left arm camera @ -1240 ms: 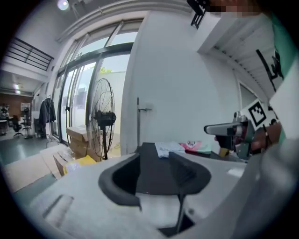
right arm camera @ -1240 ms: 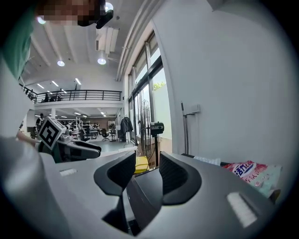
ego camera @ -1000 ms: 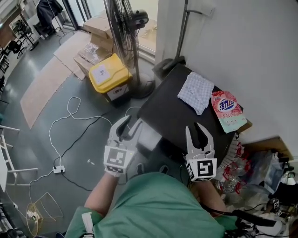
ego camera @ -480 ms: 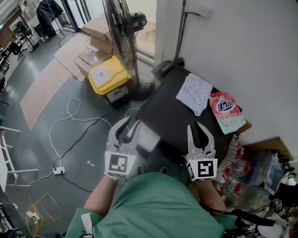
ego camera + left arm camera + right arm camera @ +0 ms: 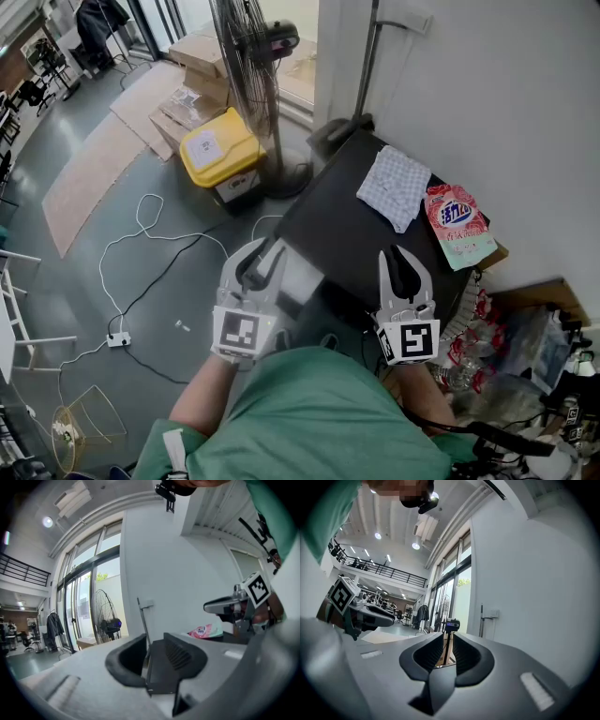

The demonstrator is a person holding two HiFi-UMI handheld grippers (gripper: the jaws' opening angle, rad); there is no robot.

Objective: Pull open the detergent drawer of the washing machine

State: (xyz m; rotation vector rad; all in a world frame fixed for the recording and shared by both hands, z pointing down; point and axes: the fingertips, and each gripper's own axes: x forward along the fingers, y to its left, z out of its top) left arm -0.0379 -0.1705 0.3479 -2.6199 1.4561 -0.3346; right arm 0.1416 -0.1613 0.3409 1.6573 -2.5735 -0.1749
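**Head view.** The left tongs [image 5: 261, 251] sit at the front left corner of the black-topped washing machine [image 5: 349, 225]. Their jaws are spread round the edge of a pale grey block that juts out there, which I take to be the detergent drawer [image 5: 300, 278]. The right tongs [image 5: 398, 253] hang over the machine's front edge, well apart from the drawer. The step in hand looks like the pull itself.

**Left gripper view.** The left tongs [image 5: 154, 651] clasp a dark flat slab [image 5: 161, 674], seemingly the drawer's front. It lies against the right jaw, with a sliver of light at the left one. The next move calls for a straight draw toward the person, with the grip kept firm so the slab does not slip out.

**Right gripper view.** The right tongs [image 5: 447, 644] stand a narrow gap apart with nothing in them. Only a distant floor fan [image 5: 451, 626] shows through.
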